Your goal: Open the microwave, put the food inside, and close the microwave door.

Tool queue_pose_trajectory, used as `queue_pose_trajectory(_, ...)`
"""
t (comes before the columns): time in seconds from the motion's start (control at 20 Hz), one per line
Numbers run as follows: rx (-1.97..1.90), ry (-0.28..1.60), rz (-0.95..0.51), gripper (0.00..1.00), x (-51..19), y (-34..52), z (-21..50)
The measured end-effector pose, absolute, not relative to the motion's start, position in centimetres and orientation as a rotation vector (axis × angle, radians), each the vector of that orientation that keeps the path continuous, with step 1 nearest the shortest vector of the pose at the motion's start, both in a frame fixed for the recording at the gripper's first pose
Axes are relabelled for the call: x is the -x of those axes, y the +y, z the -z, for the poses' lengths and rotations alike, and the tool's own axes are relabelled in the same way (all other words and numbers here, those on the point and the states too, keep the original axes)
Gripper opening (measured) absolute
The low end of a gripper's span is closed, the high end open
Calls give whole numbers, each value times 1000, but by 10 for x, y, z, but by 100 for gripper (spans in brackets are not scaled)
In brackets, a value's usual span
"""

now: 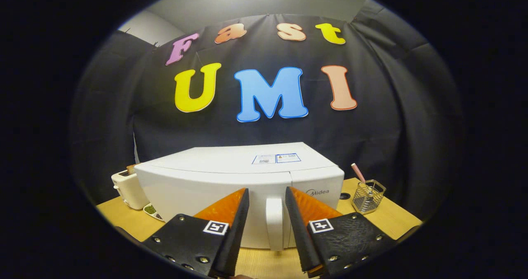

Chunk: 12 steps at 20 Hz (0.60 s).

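A wooden table [383, 219] stands in front of a black cloth wall, seen from a camera riding on a handheld gripper [267, 196].

Farthest left on the table sits a cream toaster [128, 190] with a slice of bread [131, 168] poking out of its top. Just beside it, low against the microwave's left corner, is the edge of a small dish [152, 211] holding something green; most of the dish is hidden behind one finger.

In the middle stands a white microwave [231, 176], wide and boxy, with its door shut. Two stickers [276, 158] lie on its flat top toward the back. A white vertical door handle [274, 223] runs down the front, right of the door's centre.

The two fingers reach forward from below, spread apart and gripping nothing. The handle stands between them, with a clear gap on each side, so neither finger touches it. Each finger carries a small square black-and-white marker near its base.

To the right of the microwave, a dark round hole [345, 196] shows in the tabletop. Beyond that, near the table's right corner, sits a small wire basket [368, 196] with a pink-and-white striped straw [358, 172] leaning out of it.
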<state>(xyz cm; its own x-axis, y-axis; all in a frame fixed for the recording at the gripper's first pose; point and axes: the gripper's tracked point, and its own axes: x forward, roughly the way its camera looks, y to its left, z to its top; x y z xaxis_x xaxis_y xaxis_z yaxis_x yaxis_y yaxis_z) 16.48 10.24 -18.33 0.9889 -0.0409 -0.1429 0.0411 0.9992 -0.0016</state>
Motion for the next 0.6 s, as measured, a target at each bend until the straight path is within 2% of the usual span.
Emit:
queue_pose_trajectory(0.1,2,130,33,64,-149,103,164)
queue_pose_trajectory(0.15,-7,117,24,64,-140,104,153)
queue_pose_trajectory(0.3,-39,96,18,86,-117,102,114)
queue_pose_trajectory(0.6,45,-8,40,86,-83,91,22)
